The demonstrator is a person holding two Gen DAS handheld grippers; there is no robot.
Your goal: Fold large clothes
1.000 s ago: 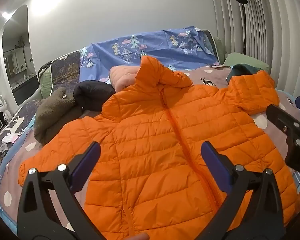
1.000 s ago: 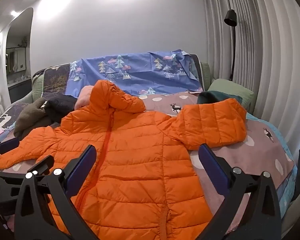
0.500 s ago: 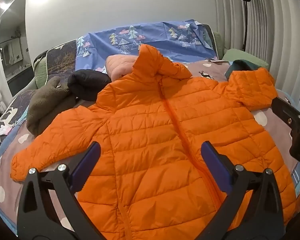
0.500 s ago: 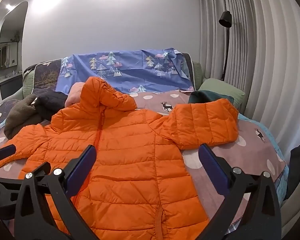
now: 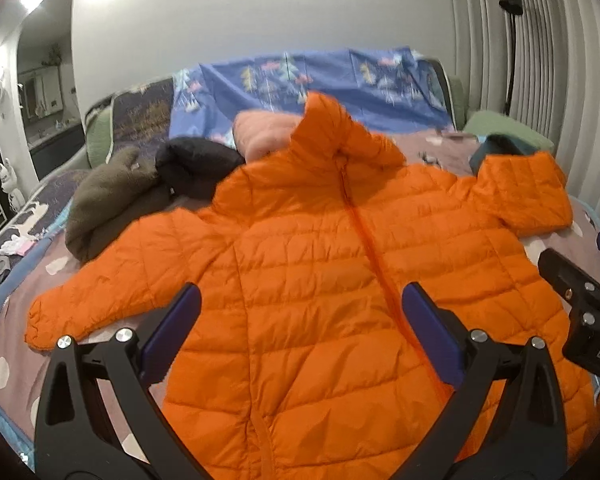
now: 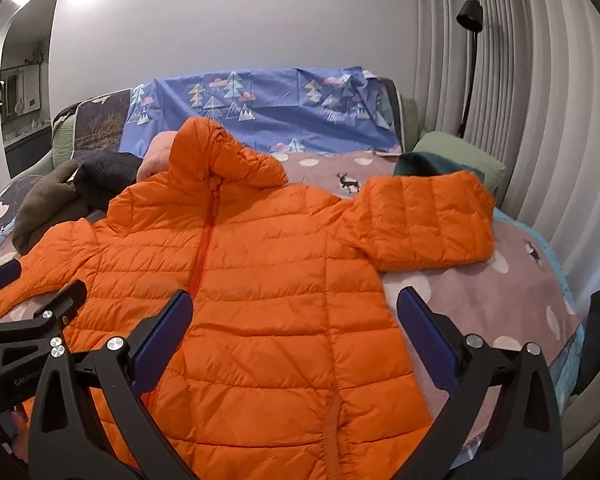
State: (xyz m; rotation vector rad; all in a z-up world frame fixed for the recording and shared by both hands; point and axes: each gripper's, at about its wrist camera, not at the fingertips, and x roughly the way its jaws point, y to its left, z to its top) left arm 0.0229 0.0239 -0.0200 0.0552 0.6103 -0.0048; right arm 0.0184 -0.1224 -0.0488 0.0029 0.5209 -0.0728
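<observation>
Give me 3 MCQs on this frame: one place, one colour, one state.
1. Where does the orange puffer jacket lie?
A. on the spotted bed cover
B. on the floor
C. on a hanger

2. Colour of the draped sheet with tree prints?
A. red
B. blue
C. white

3. State of the right gripper?
A. shut on a sleeve
B. open, holding nothing
C. out of view

Key: 1 A, jacket spread flat on the cover; 2 B, blue with trees; 3 B, jaws wide apart above the jacket.
</observation>
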